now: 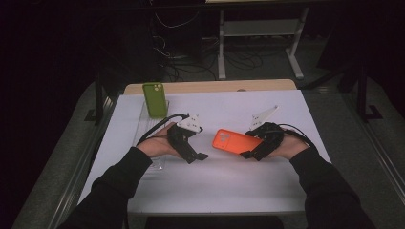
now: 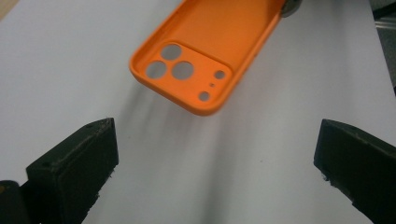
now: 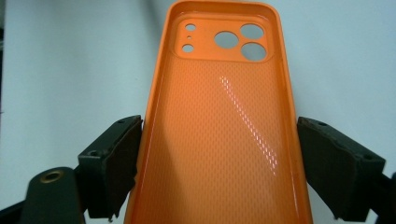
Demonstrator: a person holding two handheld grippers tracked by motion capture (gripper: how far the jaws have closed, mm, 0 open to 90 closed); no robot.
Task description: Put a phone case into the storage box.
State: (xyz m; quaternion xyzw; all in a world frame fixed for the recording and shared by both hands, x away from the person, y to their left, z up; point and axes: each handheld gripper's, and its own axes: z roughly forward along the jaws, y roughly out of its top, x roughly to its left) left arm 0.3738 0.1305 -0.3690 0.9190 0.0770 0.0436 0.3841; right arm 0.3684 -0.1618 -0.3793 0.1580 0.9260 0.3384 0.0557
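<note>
Green phone case upright at white table far-left, cables beyond.

The orange phone case in my right gripper looks like soft plastic or rubber: its inside is glossy, stamped with a fine dotted texture that catches a streak of light, while its rim is smooth. My jaws are matt black plastic, roughened and chipped at their edges, with a brass-coloured fitting at the base of one. My left gripper has the same dull black jaws. The green phone case near the table's far left corner looks matt and smooth. The table top is a white, paper-like matt sheet, with bare wood along its far edge.
</note>
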